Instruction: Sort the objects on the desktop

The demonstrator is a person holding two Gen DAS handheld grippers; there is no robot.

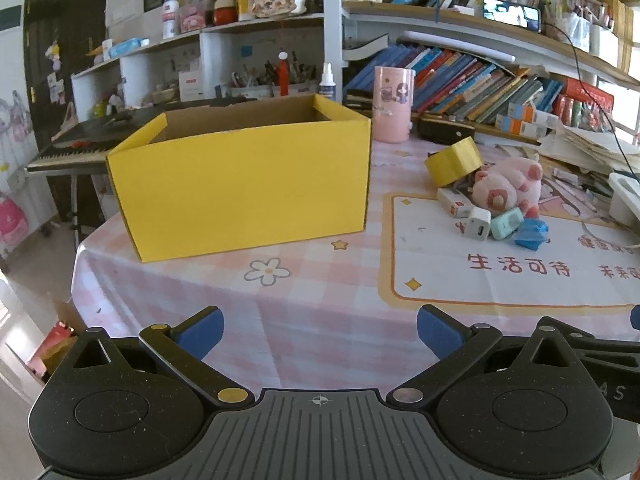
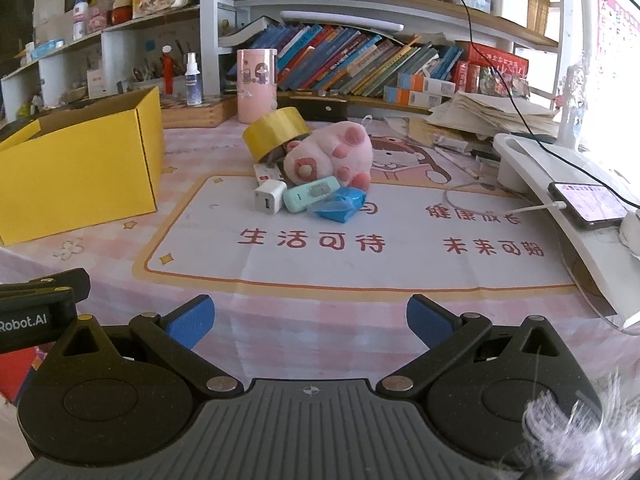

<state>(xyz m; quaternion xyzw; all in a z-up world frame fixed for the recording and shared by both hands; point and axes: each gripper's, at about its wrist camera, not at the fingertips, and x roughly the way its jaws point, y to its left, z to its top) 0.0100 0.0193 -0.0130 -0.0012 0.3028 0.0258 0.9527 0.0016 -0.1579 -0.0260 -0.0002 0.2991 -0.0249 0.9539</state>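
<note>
An open yellow box (image 1: 244, 184) stands on the pink checked tablecloth, also at the left of the right wrist view (image 2: 80, 168). A heap of small things lies to its right: a pink plush pig (image 2: 328, 156), a yellow tape roll (image 2: 276, 132), a white charger cube (image 2: 269, 197), a mint case (image 2: 312, 194), a blue packet (image 2: 340, 204) and a white eraser box (image 2: 266, 171). The heap also shows in the left wrist view, with the pig (image 1: 508, 186) and tape roll (image 1: 454, 162). My left gripper (image 1: 320, 334) and right gripper (image 2: 308, 320) are open and empty, near the table's front edge.
A pink cup (image 2: 256, 84) stands behind the heap. Bookshelves (image 2: 360, 64) fill the back. A white stand (image 2: 560, 184) with a charging phone (image 2: 588, 204) sits at the right. A keyboard (image 1: 68, 152) stands left of the table.
</note>
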